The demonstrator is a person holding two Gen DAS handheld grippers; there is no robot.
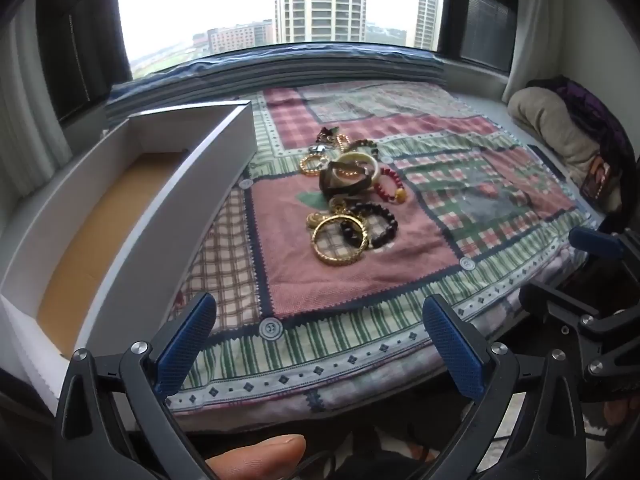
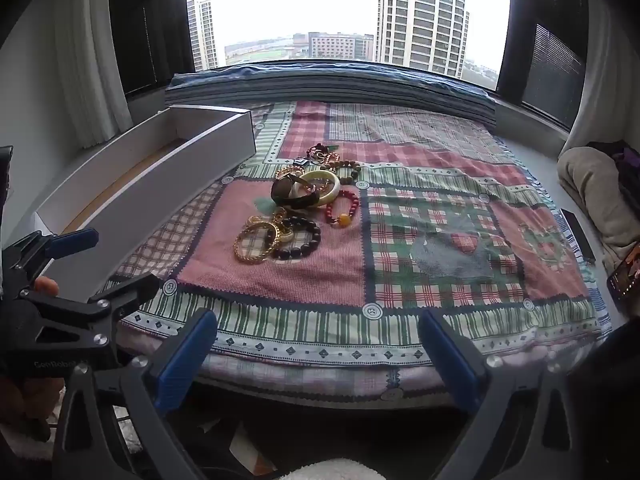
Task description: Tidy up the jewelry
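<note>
While your left hand-held gripper (image 1: 320, 336) and right hand-held gripper (image 2: 320, 344) hang released, tangled gold, beaded and jade bracelets (image 1: 348, 196) lie on the patchwork plaid quilt (image 1: 440, 216) beside a long white cardboard box (image 1: 140, 216)

Big window (image 2: 340, 12) at far side, overcast daylight, high-rise towers (image 2: 424, 16) and low buildings outside. Dark frames with louvred panels (image 2: 552, 68) left and right of it. Pale curtains (image 2: 104, 72) at both edges. Grey sill ledge (image 1: 492, 108) under the glass, folded blue-grey padding (image 2: 320, 84) along it. Patchwork plaid cloth (image 2: 440, 208) covers the surface. Beige bundle (image 2: 592, 188) far right.
</note>
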